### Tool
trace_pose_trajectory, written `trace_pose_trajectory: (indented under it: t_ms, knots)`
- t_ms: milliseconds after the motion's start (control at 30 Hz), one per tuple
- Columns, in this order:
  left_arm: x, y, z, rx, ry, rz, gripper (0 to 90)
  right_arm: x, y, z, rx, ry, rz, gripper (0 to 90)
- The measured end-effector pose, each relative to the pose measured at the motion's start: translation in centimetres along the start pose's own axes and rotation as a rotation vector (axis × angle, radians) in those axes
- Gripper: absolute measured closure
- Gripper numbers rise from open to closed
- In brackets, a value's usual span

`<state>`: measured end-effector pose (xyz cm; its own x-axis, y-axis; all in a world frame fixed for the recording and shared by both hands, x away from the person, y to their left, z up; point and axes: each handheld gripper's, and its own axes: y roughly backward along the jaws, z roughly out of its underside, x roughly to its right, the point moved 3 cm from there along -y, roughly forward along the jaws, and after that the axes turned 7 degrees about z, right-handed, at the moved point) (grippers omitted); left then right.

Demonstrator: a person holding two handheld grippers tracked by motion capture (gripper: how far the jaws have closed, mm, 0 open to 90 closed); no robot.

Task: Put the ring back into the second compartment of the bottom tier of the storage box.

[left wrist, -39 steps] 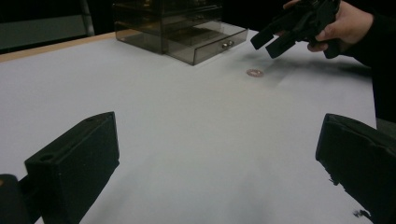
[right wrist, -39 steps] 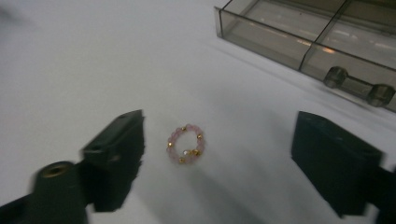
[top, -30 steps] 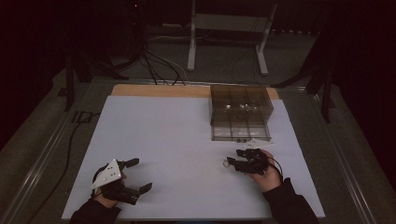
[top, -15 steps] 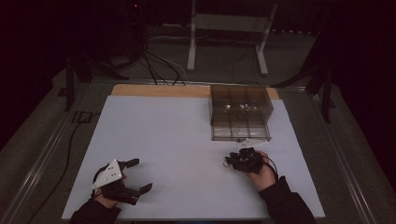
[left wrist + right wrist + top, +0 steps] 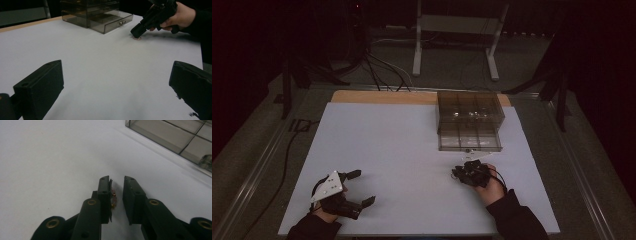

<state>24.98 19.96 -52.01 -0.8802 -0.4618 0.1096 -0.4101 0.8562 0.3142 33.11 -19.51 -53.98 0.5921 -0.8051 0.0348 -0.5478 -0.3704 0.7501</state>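
White table (image 5: pixel 412 150) filled the frame. At lower left my left gripper (image 5: pixel 362 187) rested spread and empty, kept clear. Right of centre my right gripper (image 5: pixel 117 195) had just been narrowing around a small pinkish bead piece (image 5: pixel 113 198), not yet clamped, below the drawer box (image 5: pixel 469 120).

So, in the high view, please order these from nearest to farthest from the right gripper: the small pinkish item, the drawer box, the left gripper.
1. small pinkish item: between the right gripper's jaws.
2. drawer box: just beyond it, at the table's far right.
3. left gripper: across the table, near left.
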Motion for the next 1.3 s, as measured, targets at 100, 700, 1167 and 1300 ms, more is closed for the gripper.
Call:
trace_pose_trajectory:
  t_ms: [100,700,1167,1300]
  knots:
    - [-0.04,0.01,-0.05,0.003,-0.001,-0.003,0.7,-0.05,-0.01,0.01,0.001,0.012,0.011,77.7]
    - [0.04,-0.13,-0.02,-0.006,-0.01,-0.01,0.6,-0.48,0.02,0.11,0.004,0.016,0.028,87.0]
    - [0.03,-0.06,0.0,-0.005,-0.008,-0.009,0.6,-0.48,0.62,-0.06,0.003,-0.014,-0.015,88.0]
    - [0.02,-0.07,-0.01,-0.004,-0.007,-0.009,0.6,-0.5,0.96,-0.22,0.01,-0.014,-0.017,88.0]
